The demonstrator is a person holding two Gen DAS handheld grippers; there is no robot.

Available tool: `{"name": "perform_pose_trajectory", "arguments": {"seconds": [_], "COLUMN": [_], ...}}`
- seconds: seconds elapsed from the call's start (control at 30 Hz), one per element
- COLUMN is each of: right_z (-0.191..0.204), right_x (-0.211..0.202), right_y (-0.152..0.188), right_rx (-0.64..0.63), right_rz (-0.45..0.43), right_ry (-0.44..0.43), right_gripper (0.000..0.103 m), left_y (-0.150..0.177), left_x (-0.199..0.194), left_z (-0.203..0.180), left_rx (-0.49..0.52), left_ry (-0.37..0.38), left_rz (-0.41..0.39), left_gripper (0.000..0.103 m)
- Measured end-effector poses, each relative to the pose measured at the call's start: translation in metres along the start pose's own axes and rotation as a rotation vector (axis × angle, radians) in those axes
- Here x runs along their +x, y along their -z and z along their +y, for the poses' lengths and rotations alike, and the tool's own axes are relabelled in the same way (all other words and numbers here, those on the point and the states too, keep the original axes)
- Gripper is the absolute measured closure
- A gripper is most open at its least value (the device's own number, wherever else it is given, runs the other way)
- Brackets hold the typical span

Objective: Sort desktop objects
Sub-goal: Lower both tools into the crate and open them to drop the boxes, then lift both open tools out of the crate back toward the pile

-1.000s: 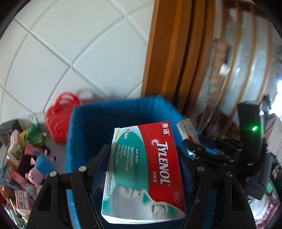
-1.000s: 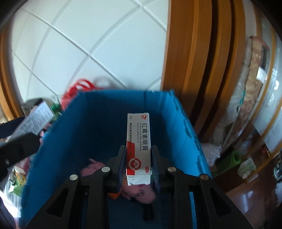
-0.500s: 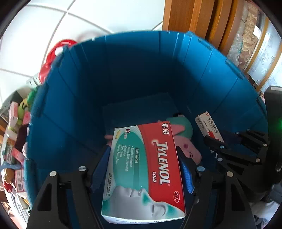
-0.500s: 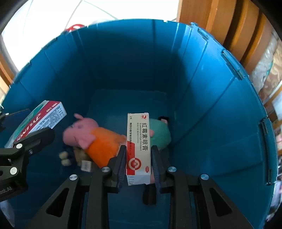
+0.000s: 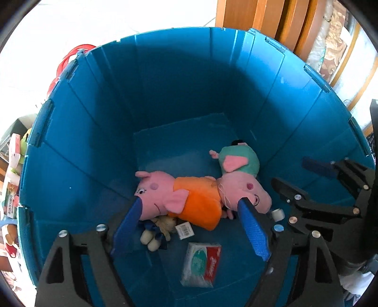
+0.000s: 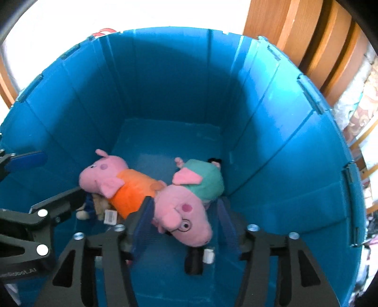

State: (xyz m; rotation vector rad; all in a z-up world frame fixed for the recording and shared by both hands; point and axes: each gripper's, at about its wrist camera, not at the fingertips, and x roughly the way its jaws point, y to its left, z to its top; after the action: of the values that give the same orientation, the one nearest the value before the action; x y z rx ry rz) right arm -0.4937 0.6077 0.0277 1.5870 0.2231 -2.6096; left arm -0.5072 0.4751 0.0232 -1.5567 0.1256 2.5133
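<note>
Both grippers hang over the deep blue bin (image 5: 165,99), also seen in the right wrist view (image 6: 165,89). My left gripper (image 5: 191,212) is open and empty. The red, white and green Tylenol box (image 5: 200,264) lies on the bin floor below it. My right gripper (image 6: 184,210) is open and empty; it also shows in the left wrist view (image 5: 300,174). A small white box end (image 6: 209,255) lies on the floor beneath it, also in the left wrist view (image 5: 277,214). Two pink pig plush toys lie in the bin, one in orange (image 5: 189,200) (image 6: 127,189), one in green (image 5: 238,170) (image 6: 196,196).
A small beige plush with a white tag (image 5: 163,226) lies under the orange pig. Outside the bin at the left are a red basket (image 5: 68,63) and a pile of boxes and toys (image 5: 14,165). Wooden furniture (image 5: 259,19) stands behind the bin.
Both grippers have opened. The Tylenol box has dropped from the left gripper to the bin floor, and the ointment box has dropped out of the right gripper.
</note>
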Motion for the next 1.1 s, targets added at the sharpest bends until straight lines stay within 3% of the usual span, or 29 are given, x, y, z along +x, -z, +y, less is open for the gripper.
{"name": "perform_pose_trajectory", "arguments": {"seconds": [0.1, 0.33, 0.47, 0.57, 0.73, 0.87, 0.93, 1.1], "right_z": [-0.004, -0.005, -0.005, -0.005, 0.008, 0.032, 0.045, 0.085], "right_x": [0.002, -0.004, -0.024, -0.054, -0.097, -0.133, -0.144, -0.17], "right_y": [-0.001, -0.003, -0.004, 0.0, 0.018, 0.033, 0.04, 0.054], "right_rx": [0.012, 0.019, 0.021, 0.025, 0.003, -0.028, -0.046, -0.084], "right_rz": [-0.001, -0.03, -0.107, -0.219, -0.334, -0.457, -0.492, -0.57], "right_ry": [0.012, 0.013, -0.001, -0.008, -0.099, -0.089, -0.118, -0.176], "right_gripper": [0.022, 0.011, 0.006, 0.002, 0.0, 0.0, 0.0, 0.0], "left_y": [-0.002, -0.004, -0.002, 0.006, 0.042, 0.08, 0.1, 0.141], "left_x": [-0.002, -0.012, -0.048, -0.088, -0.157, -0.198, -0.216, -0.246], "left_z": [0.007, 0.012, 0.015, 0.024, 0.028, 0.034, 0.041, 0.069], "left_rx": [-0.015, -0.04, -0.053, -0.087, -0.074, -0.08, -0.099, -0.163], "left_ry": [-0.005, -0.02, -0.054, -0.032, -0.093, -0.132, -0.149, -0.236], "left_rz": [-0.01, -0.069, -0.218, -0.331, -0.522, -0.652, -0.712, -0.745], "left_gripper": [0.02, 0.02, 0.02, 0.02, 0.019, 0.002, 0.001, 0.001]}}
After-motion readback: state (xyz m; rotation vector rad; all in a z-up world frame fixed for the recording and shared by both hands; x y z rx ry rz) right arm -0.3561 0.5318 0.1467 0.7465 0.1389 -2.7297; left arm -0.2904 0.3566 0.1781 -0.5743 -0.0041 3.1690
